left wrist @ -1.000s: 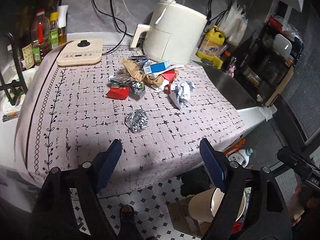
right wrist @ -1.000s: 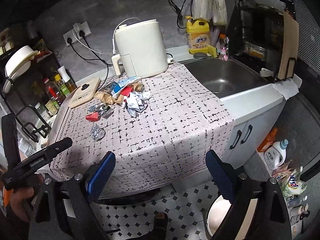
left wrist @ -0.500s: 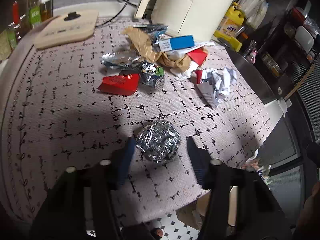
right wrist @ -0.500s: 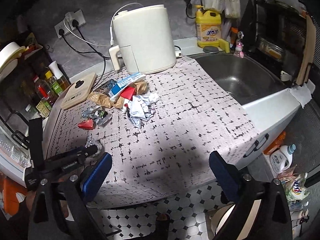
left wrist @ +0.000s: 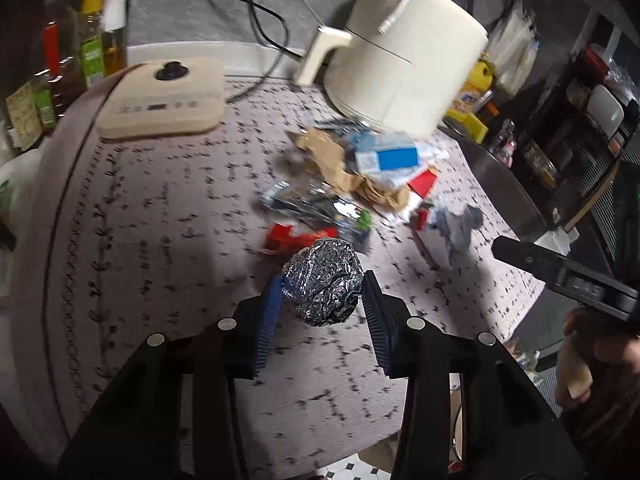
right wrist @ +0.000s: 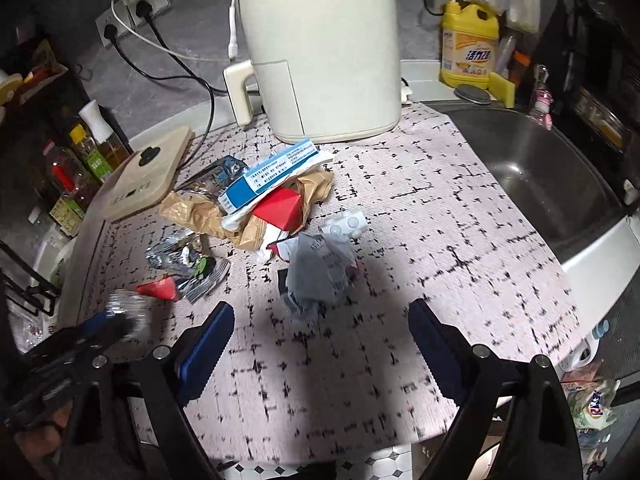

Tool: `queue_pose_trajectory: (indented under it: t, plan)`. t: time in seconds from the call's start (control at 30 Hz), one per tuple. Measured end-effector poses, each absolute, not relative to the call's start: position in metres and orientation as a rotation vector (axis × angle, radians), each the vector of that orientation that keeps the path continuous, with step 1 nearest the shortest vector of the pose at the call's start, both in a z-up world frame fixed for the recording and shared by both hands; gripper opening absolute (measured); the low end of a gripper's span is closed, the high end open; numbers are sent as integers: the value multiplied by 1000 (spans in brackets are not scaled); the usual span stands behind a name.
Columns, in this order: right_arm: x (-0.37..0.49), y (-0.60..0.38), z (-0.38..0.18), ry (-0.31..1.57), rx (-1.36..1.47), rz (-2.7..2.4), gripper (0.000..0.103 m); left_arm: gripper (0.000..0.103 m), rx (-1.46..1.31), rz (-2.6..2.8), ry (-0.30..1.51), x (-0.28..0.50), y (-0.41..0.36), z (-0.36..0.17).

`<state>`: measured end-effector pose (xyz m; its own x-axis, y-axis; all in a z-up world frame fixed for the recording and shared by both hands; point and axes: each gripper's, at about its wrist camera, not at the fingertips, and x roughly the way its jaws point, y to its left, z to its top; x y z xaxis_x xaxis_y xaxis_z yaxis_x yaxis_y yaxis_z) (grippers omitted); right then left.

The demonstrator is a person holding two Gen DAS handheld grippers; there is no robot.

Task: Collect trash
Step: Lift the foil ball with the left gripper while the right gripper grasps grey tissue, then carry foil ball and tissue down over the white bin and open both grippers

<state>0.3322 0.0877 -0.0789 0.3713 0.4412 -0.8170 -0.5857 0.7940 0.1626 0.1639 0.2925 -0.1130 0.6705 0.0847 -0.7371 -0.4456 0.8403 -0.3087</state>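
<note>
My left gripper (left wrist: 320,300) is shut on a crumpled foil ball (left wrist: 322,282) and holds it a little above the tablecloth; the ball shows blurred in the right wrist view (right wrist: 128,314). My right gripper (right wrist: 320,336) is open and empty, just short of a crumpled grey-white paper (right wrist: 320,270). Behind lies a trash pile: brown paper (right wrist: 208,216), a blue-white box (right wrist: 272,176), a red carton (right wrist: 282,208), silver wrappers (right wrist: 180,258) and a small red packet (right wrist: 160,290).
A cream air fryer (right wrist: 324,52) stands at the back of the patterned tablecloth (right wrist: 420,220). A beige scale-like board (right wrist: 148,176) and oil bottles (right wrist: 96,148) are at the left. A steel sink (right wrist: 540,184) and yellow detergent bottle (right wrist: 470,48) are at the right.
My left gripper moved forward to the foil ball, closed on it and lifted it. My right gripper moved in over the table toward the crumpled paper, still open.
</note>
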Motion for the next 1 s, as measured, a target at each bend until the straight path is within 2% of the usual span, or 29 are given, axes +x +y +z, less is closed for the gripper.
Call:
queue_pose_trajectory:
  t: [0.27, 0.33, 0.4, 0.43, 0.5, 1.0]
  plan:
    - [361, 130, -104, 1006, -213, 621, 90, 41, -549, 435, 758, 127, 340, -108]
    - [366, 139, -111, 1011, -240, 604, 81, 41, -557, 455, 747, 120, 346, -107]
    - [372, 144, -119, 1053, -234, 616, 48, 41, -565, 471, 742, 115, 351, -108]
    - [374, 146, -122, 1085, -218, 631, 40, 41, -572, 479, 739, 113, 352, -108]
    - [374, 144, -123, 1103, -189, 647, 32, 41, -575, 491, 733, 110, 353, -107]
    - [334, 51, -83, 1007, -115, 736, 30, 41, -524, 488, 688, 108, 281, -80]
